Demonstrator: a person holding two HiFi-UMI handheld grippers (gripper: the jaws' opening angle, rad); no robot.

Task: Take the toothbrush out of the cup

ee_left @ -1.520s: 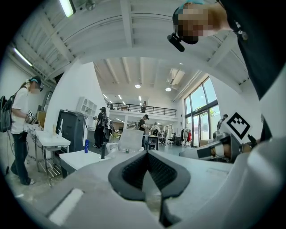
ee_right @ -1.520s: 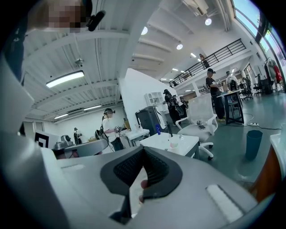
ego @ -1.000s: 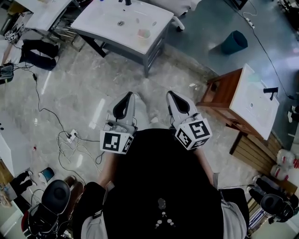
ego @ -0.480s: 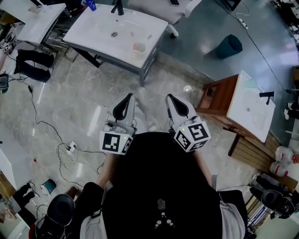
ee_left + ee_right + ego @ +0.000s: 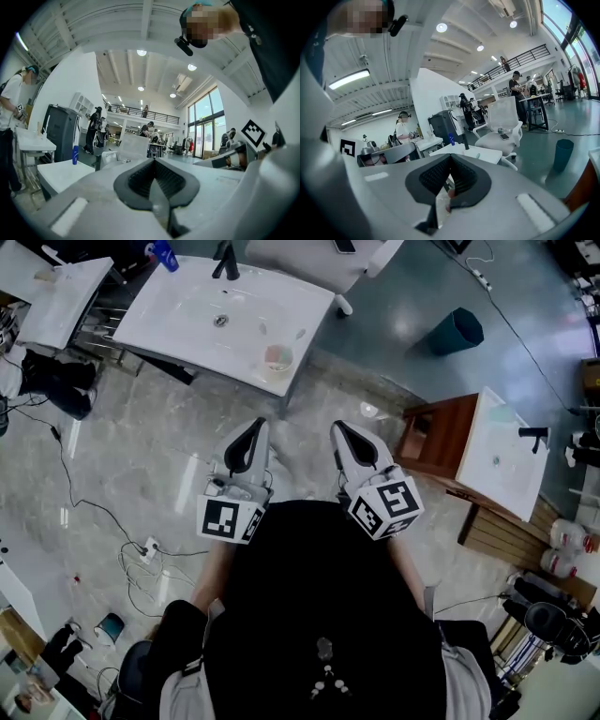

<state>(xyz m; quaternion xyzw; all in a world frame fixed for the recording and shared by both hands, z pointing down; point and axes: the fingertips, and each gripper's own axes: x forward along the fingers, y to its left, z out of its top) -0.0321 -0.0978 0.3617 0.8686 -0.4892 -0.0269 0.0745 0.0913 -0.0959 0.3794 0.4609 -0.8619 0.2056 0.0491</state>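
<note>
Cup (image 5: 277,357) on washbasin (image 5: 178,320) nearer than before, left tool (image 5: 260,426) and right tool (image 5: 337,427) closed, seemingly empty

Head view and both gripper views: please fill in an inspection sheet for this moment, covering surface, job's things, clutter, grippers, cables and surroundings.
Surface: white sink counter ahead of the person, apart from both grippers.
Job's things: cup stands near the counter's front edge. The toothbrush seems to lean out of it, but it is too small to be sure.
Clutter: blue bottle and faucet at the counter's back edge.
Grippers: left gripper and right gripper are both shut and empty, side by side over the floor.
Cables: power strip with loose cords on the floor at the left.
Surroundings: teal bin, second sink on a wooden cabinet, white chair, people in the hall.
</note>
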